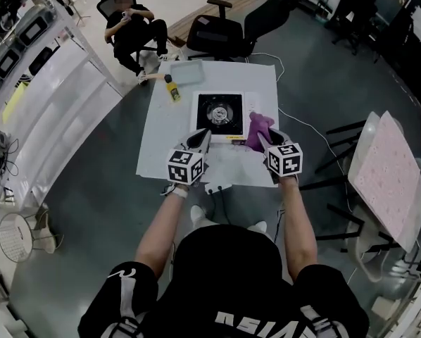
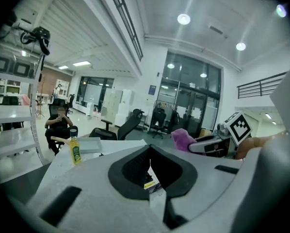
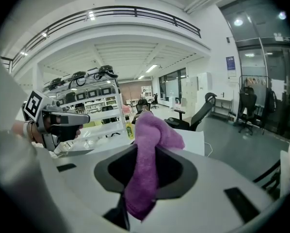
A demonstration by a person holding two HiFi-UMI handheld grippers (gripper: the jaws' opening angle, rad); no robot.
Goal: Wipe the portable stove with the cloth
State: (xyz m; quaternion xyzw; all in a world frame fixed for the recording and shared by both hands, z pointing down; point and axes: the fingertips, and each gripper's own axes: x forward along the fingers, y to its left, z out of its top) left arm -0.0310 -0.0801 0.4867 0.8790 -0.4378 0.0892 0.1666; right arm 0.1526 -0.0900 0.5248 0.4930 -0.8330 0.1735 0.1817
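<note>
Purple cloth (image 1: 258, 128) held beside portable stove (image 1: 218, 111)
Right hand-held gripper (image 1: 264, 144) clamps it; left hand-held gripper (image 1: 200, 141) has its jaws together, empty.

Fuzzy purple cloth (image 3: 147, 154), smooth white stove (image 1: 217, 113)

We locate the stove (image 1: 218, 112) at the centre of the surface (image 1: 165, 136). The bottle (image 1: 173, 90) stands behind it to the left, the tray (image 1: 189, 72) behind the bottle. The cloth (image 1: 258, 128) sits in the right claw (image 1: 262, 139), right of the stove; the left claw (image 1: 202, 139) is before the stove.
</note>
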